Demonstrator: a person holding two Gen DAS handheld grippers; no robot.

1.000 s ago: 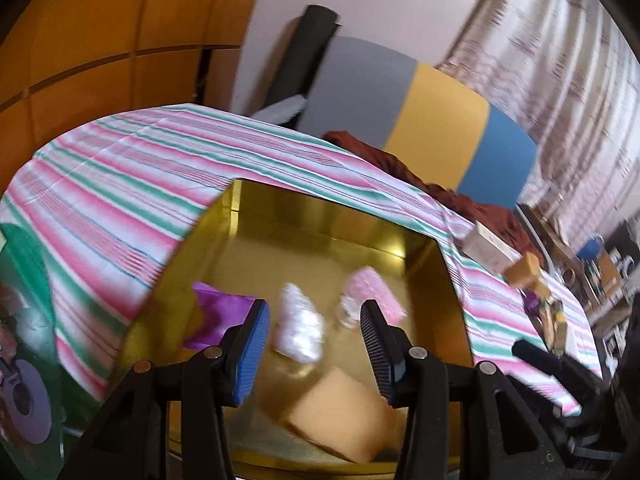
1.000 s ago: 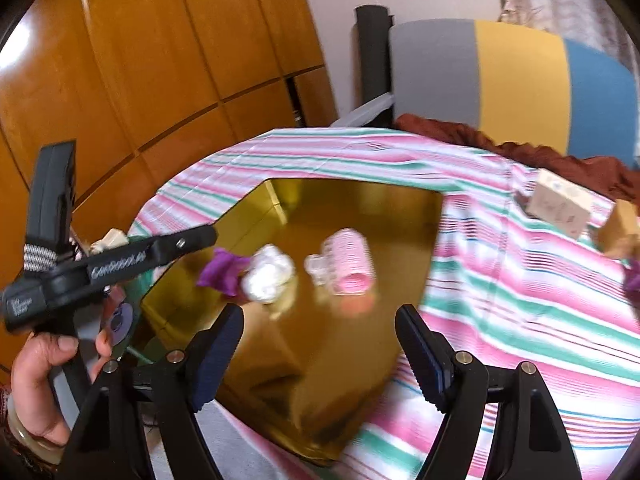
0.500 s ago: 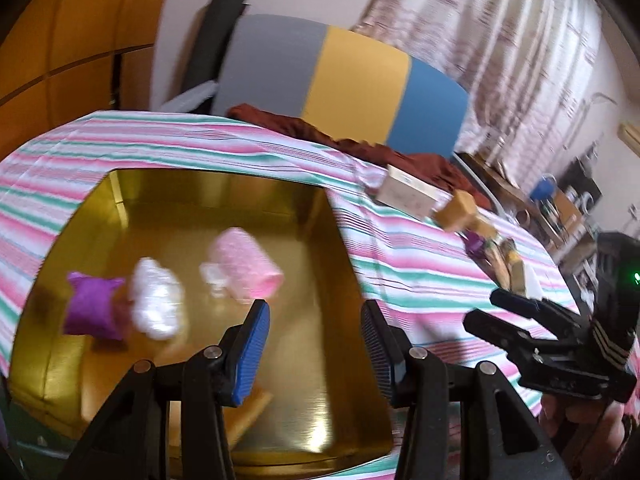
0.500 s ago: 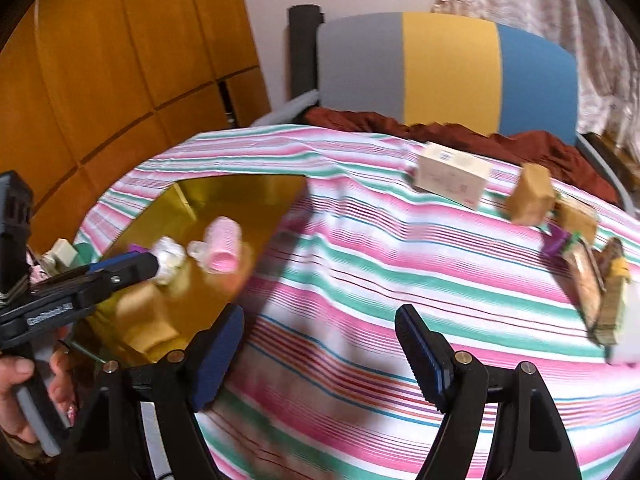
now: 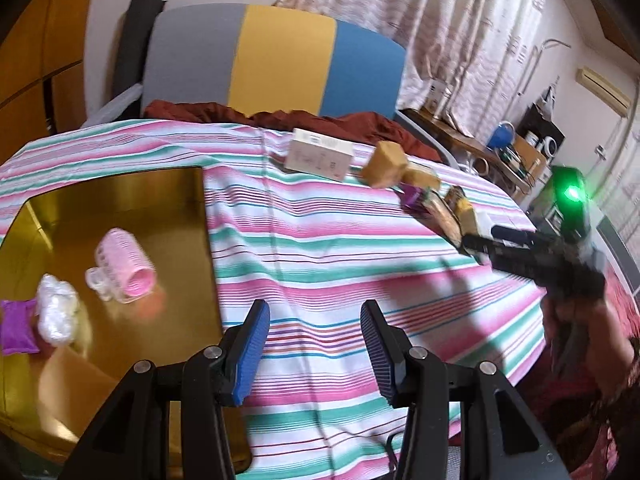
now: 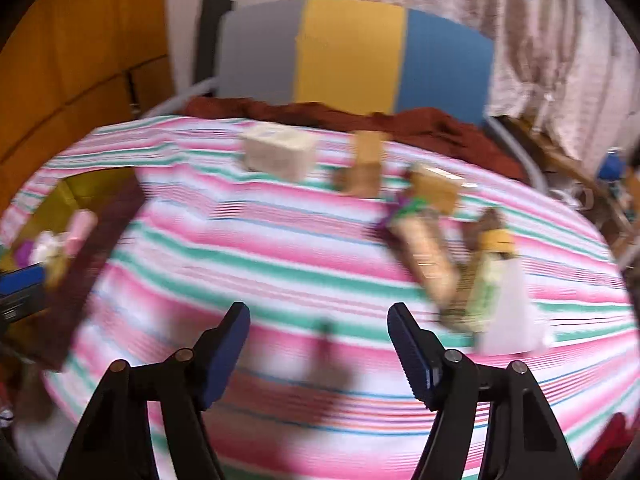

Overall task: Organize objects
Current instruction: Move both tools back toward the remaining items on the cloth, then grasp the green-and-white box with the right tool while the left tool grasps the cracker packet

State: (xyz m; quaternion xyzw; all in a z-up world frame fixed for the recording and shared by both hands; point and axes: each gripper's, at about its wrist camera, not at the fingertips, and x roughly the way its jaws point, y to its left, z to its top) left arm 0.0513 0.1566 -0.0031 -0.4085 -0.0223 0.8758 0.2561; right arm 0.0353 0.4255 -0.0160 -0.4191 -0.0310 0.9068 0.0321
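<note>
Right, both my tongs empty, loose items still to sort.
tray: gold tray (image 5: 120, 184), left of frame on the striped cloth (image 5: 320, 248); already holds pink roller (image 5: 124, 268), white wad (image 5: 56, 312), purple pouch (image 5: 16, 328).
white box (image 5: 320, 156): upper centre, biggest loose item; probably light card, crushable, so I'd pinch the short sides.
tan block (image 5: 386, 164): just right of the box, tilted; looks stiff, I'd take the flat faces.
wrapper pile (image 6: 440, 248): right of centre, blurred; likely thin and slippery, so grip mid-length.
left tongs (image 5: 316, 344): jaws apart, nothing between, over bare cloth.
right tongs (image 6: 320, 348): jaws have just been closing, nothing between them, wider gap than the left.
</note>
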